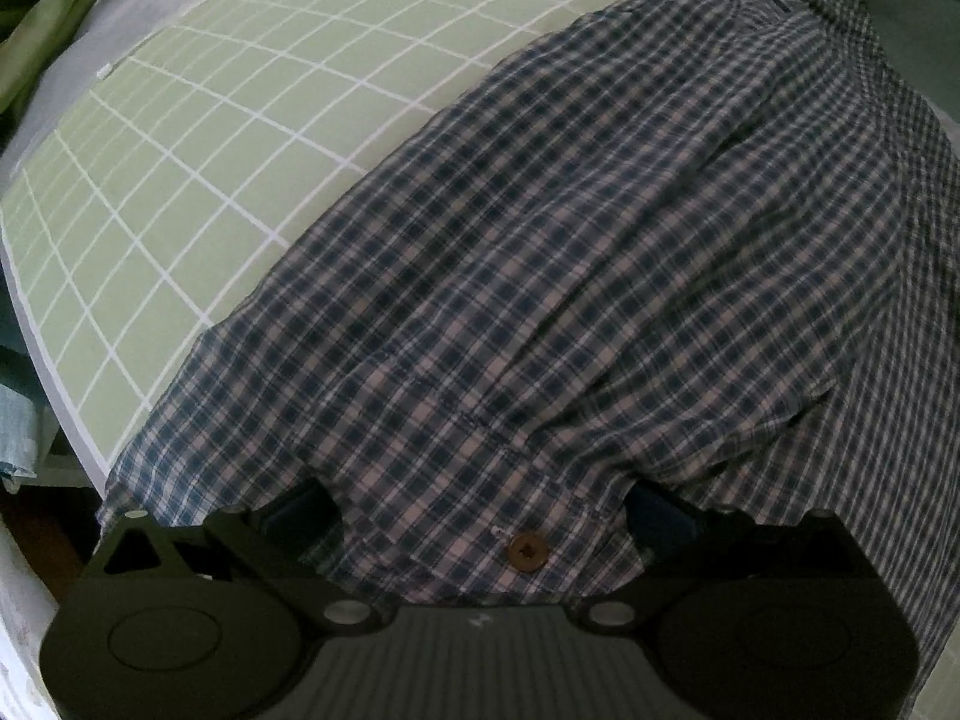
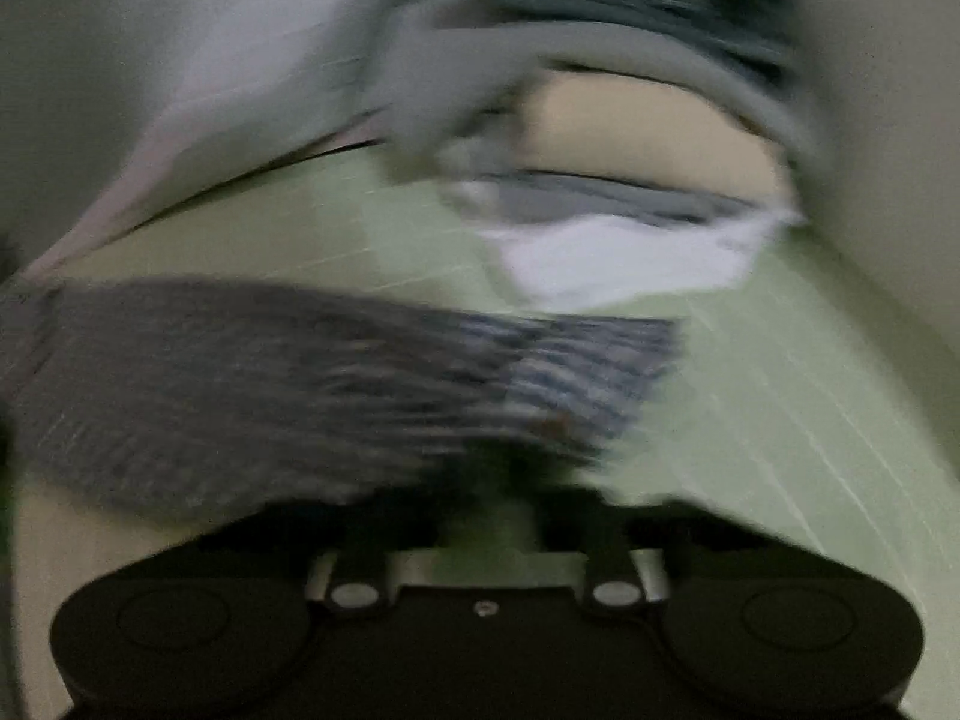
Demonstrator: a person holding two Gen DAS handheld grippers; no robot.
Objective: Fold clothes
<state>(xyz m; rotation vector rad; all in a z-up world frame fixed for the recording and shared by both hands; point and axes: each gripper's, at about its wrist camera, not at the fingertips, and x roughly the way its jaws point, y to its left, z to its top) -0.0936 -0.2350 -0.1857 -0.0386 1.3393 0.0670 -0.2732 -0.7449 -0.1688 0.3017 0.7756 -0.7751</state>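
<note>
No words, labels, brand marks or numbers can be read in either view. The green mat (image 1: pixel 198 138) left of the plaid shirt (image 1: pixel 570 276) bears only a white grid of lines, with no figures along them. The right wrist view is too blurred for any mark to be made out.
</note>
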